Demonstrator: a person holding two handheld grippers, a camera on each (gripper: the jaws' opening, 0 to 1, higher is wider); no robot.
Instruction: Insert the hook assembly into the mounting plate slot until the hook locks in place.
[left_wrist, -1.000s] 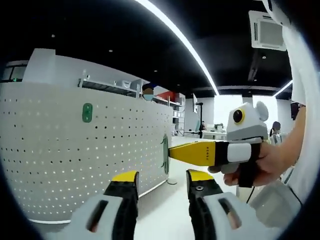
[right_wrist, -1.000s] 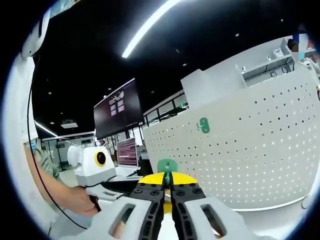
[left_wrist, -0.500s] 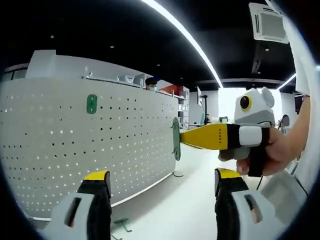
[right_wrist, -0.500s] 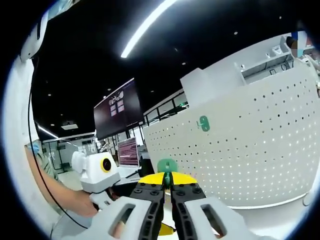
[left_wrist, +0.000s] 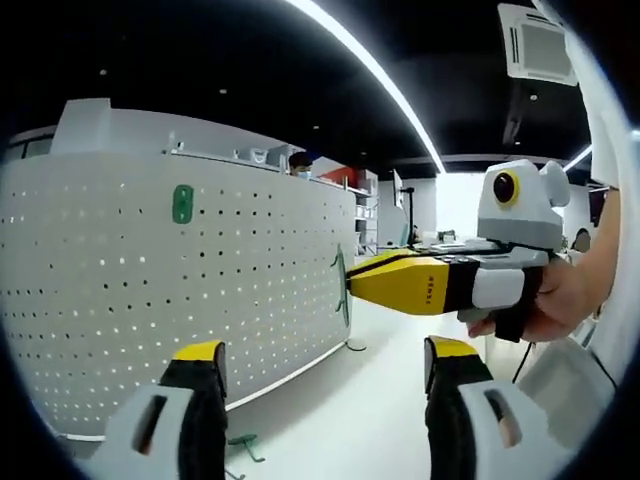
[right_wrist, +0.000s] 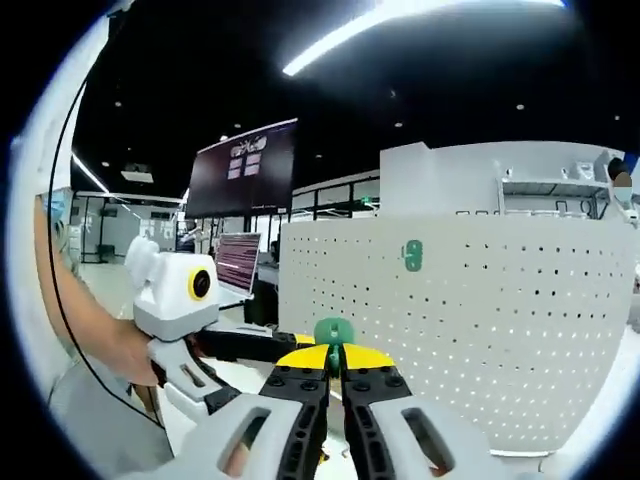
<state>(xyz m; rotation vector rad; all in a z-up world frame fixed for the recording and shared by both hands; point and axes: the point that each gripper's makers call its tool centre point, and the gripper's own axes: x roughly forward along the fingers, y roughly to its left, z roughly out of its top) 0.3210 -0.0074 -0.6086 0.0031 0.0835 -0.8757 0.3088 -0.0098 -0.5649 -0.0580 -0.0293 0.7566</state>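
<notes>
A white perforated mounting plate stands upright, with one green hook set in it. The same plate and hook show in the right gripper view. My right gripper is shut on a second green hook assembly, which sticks up between its yellow tips. In the left gripper view that right gripper comes in from the right and holds the hook assembly edge-on, close to the plate's right end. My left gripper stands wide open with nothing in it.
A small green part lies on the white table below the plate's foot. A person's hand grips the right gripper. In the right gripper view a bare arm reaches in from the left. Monitors stand behind.
My left gripper's jaws opened wide a second ago and have stayed so. The right gripper, still shut on the hook assembly, has rolled and shifted slightly along the plate's right end.
</notes>
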